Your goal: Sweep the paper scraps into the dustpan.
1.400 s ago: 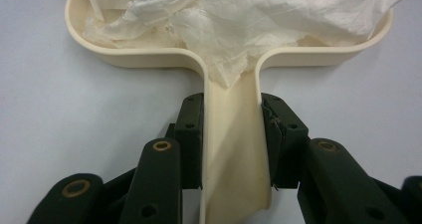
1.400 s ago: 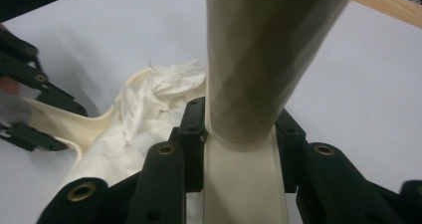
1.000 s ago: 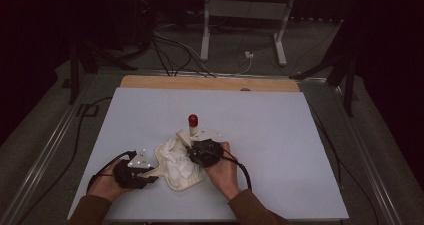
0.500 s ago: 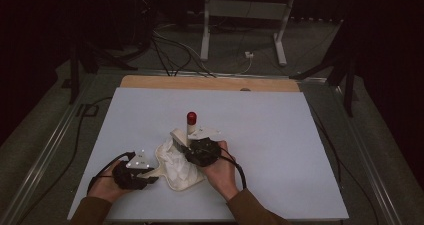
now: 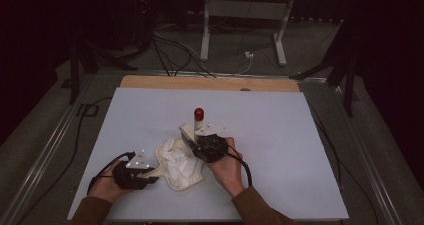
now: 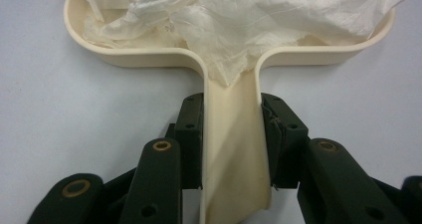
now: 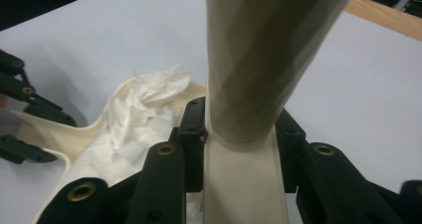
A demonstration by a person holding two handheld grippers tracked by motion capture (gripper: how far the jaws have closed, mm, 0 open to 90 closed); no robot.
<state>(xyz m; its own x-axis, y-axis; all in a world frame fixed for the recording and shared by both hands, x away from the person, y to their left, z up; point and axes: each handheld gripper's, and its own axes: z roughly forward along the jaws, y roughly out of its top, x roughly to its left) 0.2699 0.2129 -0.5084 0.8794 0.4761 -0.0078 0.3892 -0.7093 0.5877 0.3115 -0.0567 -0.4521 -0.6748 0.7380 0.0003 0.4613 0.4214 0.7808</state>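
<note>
Left gripper view first: the left gripper (image 6: 233,139) has its black jaws clamped tight on the flat cream handle of the dustpan (image 6: 234,134), one pad on each long edge, the handle running straight up between them. Beyond the jaws the handle widens into the shallow pan, and crumpled white tissue (image 6: 199,20) is heaped inside it, one corner spilling down onto the handle's neck.

Over to the right gripper view: the right gripper (image 7: 239,129) is pinched on the cream handle of a brush (image 7: 259,59), whose thick body rises steeply away from the jaws. Just to its left lie the pan and the tissue, with the other gripper's black links at the far left edge.

From the high view, the left gripper (image 5: 131,171) sits near the front-left part of the table (image 5: 300,135), with the dustpan (image 5: 180,180) stretching to its right and the tissue (image 5: 177,160) piled in it. The right gripper (image 5: 209,146) sits just beyond the pan's far rim, holding the brush (image 5: 192,130) tilted up, its red tip (image 5: 199,113) highest.

Everything is bunched at front centre. The right half, the back strip along the wooden edge (image 5: 210,83) and the left margin lie open, and the front edge runs close under both wrists.
</note>
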